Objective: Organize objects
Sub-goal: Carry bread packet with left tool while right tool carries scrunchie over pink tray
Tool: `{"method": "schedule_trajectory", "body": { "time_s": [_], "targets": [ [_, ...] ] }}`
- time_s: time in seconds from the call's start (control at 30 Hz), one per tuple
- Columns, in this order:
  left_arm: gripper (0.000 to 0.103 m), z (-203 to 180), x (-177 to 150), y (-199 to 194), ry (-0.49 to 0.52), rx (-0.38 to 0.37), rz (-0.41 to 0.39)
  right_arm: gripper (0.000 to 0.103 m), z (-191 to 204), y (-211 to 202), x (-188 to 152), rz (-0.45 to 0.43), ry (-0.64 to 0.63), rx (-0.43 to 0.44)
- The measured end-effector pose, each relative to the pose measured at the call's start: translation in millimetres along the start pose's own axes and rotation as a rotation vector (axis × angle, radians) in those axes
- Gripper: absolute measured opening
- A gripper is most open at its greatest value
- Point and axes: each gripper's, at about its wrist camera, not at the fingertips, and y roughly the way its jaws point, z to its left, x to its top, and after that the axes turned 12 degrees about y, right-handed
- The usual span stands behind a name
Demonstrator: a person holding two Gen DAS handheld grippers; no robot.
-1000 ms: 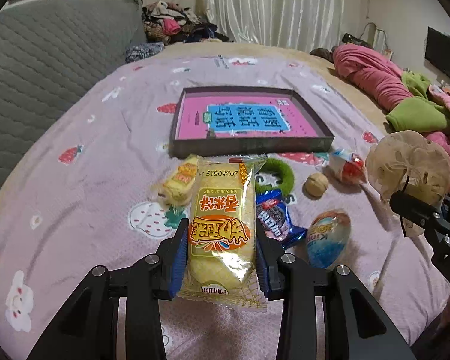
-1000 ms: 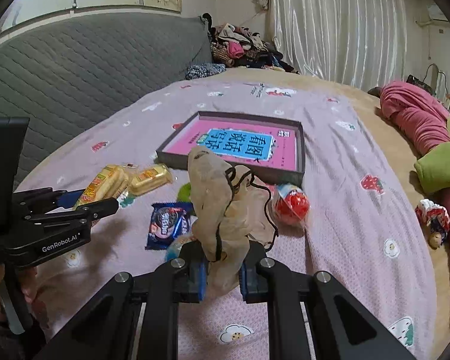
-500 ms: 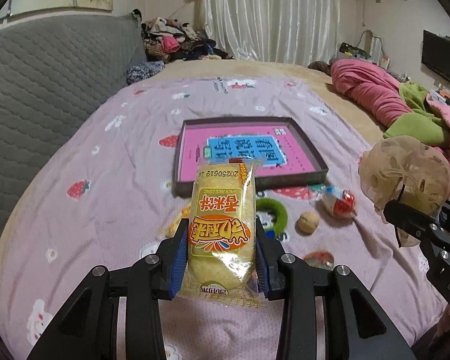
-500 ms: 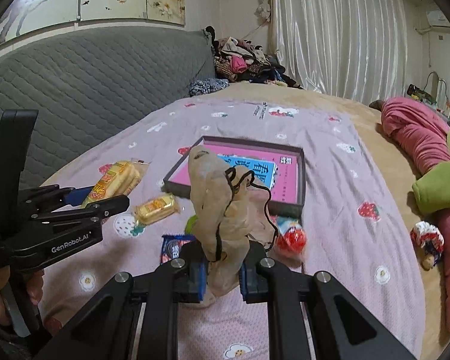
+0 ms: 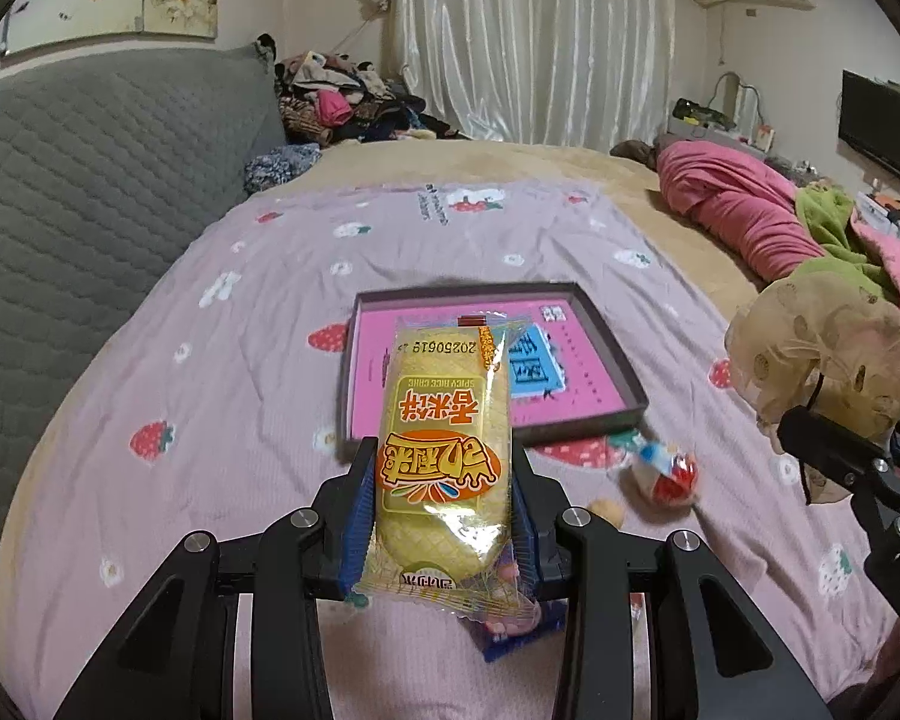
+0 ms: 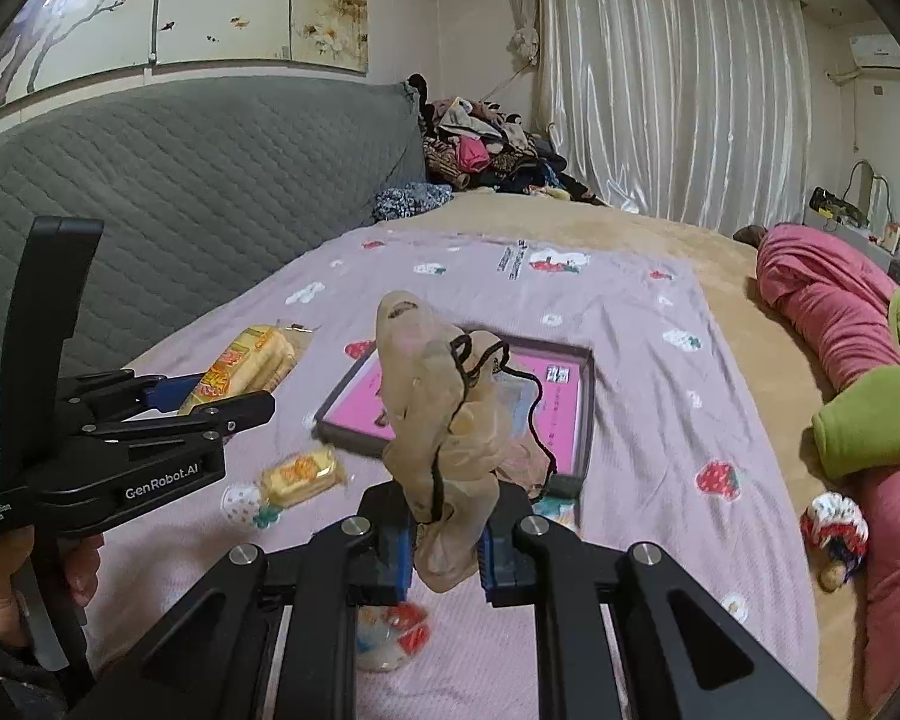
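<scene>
The jaws of the left gripper (image 5: 444, 516) are pressed against the two long sides of a yellow snack packet (image 5: 441, 462), which stands upright between them with its top edge rising well past the fingertips. The jaws of the right gripper (image 6: 447, 546) are pinched nearly together on the lower end of a beige drawstring pouch (image 6: 444, 414), whose black cord (image 6: 480, 360) loops over its crumpled top.

Both items are carried clear of the pink bedspread (image 5: 210, 420), so the step in hand appears to be transport. Ahead of both sets of jaws, beyond the held items, lies a shallow grey tray (image 5: 624, 378) with a pink card in its floor, the likely destination. The next move would call for bringing each item over the tray rim, lowering it, and only then parting the jaws.

Below and beside the jaws, loose things remain on the bedspread: a second yellow packet (image 6: 300, 474), a red-and-white wrapped toy (image 5: 666, 474), a small tan ball (image 5: 606, 510) and a blue wrapper (image 5: 504, 642).

Both grippers point forward and downward toward the tray, side by side. A hand (image 6: 6, 594) grasps the left gripper's handle.
</scene>
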Motion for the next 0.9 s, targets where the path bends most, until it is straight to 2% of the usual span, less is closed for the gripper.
{"method": "schedule_trajectory", "body": {
  "time_s": [0.43, 0.6, 0.9],
  "targets": [
    [0.04, 1, 51, 19, 0.017, -0.01, -0.021, 0.016, -8, 13, 49, -0.036, -0.001, 0.007],
    [0.04, 4, 64, 34, 0.013, -0.024, -0.012, 0.016, -12, 26, 61, -0.028, 0.006, 0.014],
    [0.04, 17, 88, 63, 0.01, -0.003, 0.001, 0.016, -23, 59, 83, 0.002, -0.007, -0.002]
  ]
}}
